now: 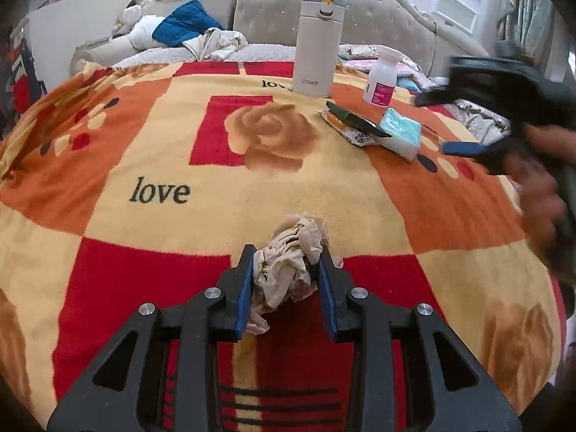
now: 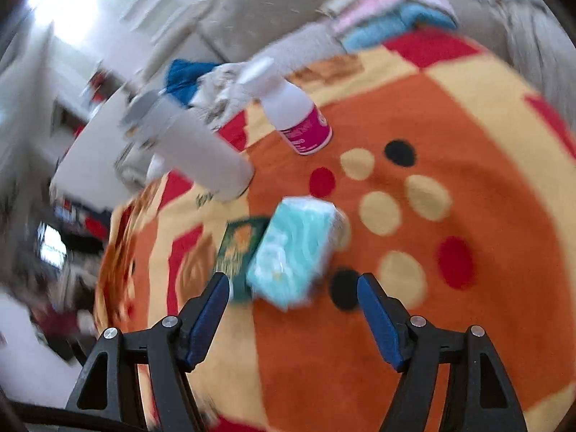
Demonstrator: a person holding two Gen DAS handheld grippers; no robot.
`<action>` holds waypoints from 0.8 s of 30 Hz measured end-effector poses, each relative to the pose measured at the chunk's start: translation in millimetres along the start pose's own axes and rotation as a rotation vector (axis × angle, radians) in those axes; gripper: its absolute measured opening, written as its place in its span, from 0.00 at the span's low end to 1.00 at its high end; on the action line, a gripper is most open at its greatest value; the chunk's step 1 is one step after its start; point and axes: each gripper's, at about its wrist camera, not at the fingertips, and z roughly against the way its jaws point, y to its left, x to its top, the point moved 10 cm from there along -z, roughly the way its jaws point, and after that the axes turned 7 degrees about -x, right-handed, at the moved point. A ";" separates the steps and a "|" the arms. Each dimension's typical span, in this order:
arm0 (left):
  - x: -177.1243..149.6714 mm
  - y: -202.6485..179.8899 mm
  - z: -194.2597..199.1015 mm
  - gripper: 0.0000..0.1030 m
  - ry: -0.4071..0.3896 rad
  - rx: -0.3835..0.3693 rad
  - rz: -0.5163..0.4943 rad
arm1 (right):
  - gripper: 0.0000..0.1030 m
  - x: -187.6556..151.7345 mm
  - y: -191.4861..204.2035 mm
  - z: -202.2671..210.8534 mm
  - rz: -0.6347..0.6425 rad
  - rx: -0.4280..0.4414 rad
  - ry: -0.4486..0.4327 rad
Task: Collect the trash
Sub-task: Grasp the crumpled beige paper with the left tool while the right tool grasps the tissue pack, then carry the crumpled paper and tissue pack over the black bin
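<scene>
My left gripper [image 1: 287, 252] is shut on a crumpled beige tissue wad [image 1: 288, 262], held just over the patterned blanket [image 1: 162, 151]. A torn green and orange snack wrapper [image 1: 354, 126] lies farther off beside a light blue tissue pack [image 1: 403, 133]. My right gripper [image 2: 293, 280] is open and empty, just in front of the tissue pack [image 2: 295, 252] and the wrapper [image 2: 239, 248]; that view is blurred. In the left wrist view the right gripper [image 1: 432, 122] comes in from the right, near the pack.
A tall white thermos [image 1: 316, 43] and a small white bottle with a pink label [image 1: 381, 75] stand behind the wrapper; both show in the right wrist view, the thermos [image 2: 194, 144] and the bottle [image 2: 291, 108]. A tufted sofa [image 1: 360, 10] with clothes lies beyond.
</scene>
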 end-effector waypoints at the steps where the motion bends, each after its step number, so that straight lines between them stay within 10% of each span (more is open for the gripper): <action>1: -0.7 1.2 0.0 0.30 0.000 -0.011 0.016 | 0.69 5.3 1.2 -11.3 -0.033 -0.014 0.008; 6: -1.5 2.6 0.6 0.30 0.002 -0.027 0.033 | 0.68 8.9 20.7 -49.4 0.048 -0.156 0.061; 10: -1.6 3.7 1.1 0.30 0.002 -0.041 0.044 | 0.48 4.2 23.2 -51.8 0.177 -0.291 0.037; 24: -2.3 3.2 1.7 0.30 0.001 -0.038 0.043 | 0.36 -100.4 -44.6 67.5 0.343 -0.218 -0.006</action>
